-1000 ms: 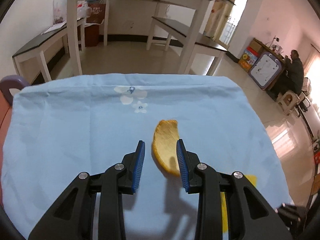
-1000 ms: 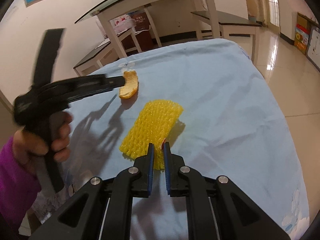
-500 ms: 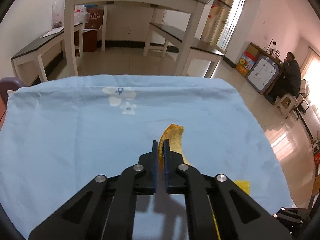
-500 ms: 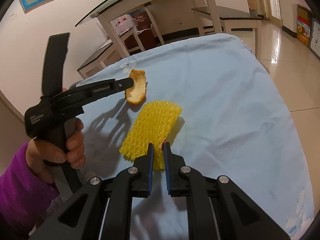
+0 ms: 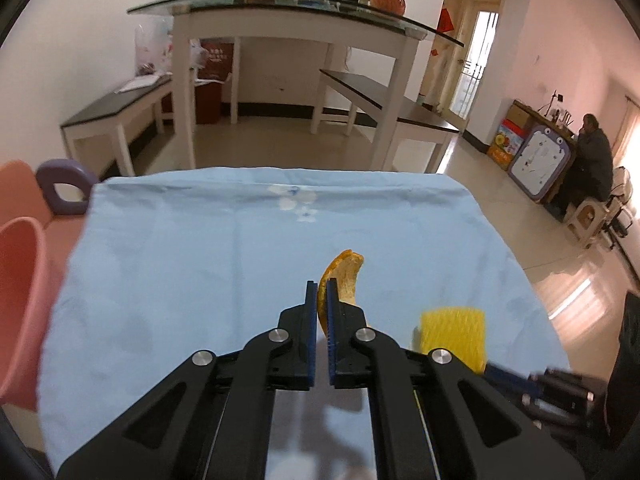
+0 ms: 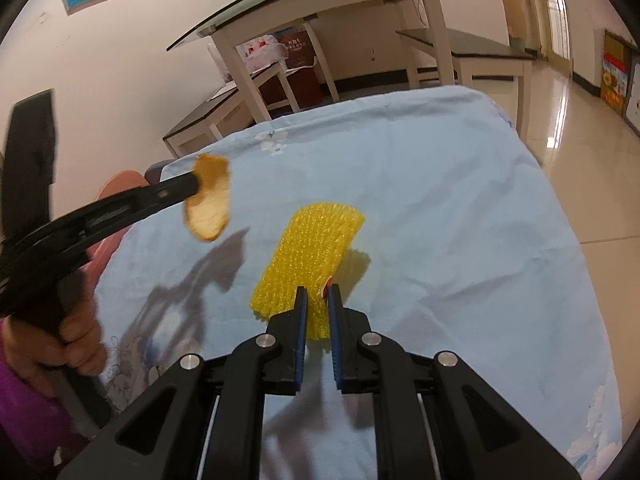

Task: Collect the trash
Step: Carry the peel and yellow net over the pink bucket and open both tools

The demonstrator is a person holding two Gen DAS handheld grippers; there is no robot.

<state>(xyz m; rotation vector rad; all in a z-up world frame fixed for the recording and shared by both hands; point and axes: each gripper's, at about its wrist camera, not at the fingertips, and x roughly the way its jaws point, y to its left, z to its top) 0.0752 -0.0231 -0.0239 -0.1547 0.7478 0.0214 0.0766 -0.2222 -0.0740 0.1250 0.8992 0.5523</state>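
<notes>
Your left gripper (image 5: 319, 296) has closed on the orange peel (image 5: 345, 276) and lifted it: a second ago the peel lay flat on the blue cloth (image 5: 180, 264) between open jaws, and now it hangs clear above the surface, casting a shadow below. That piece is secured and ready to go to the pink bin (image 5: 18, 304) at your left. Those jaws are nearly together, pinching the peel's lower edge. Your right gripper (image 6: 317, 312) remains clamped, jaws a narrow gap apart, on the near end of the yellow foam net (image 6: 312, 248), which still rests on the cloth.
</notes>
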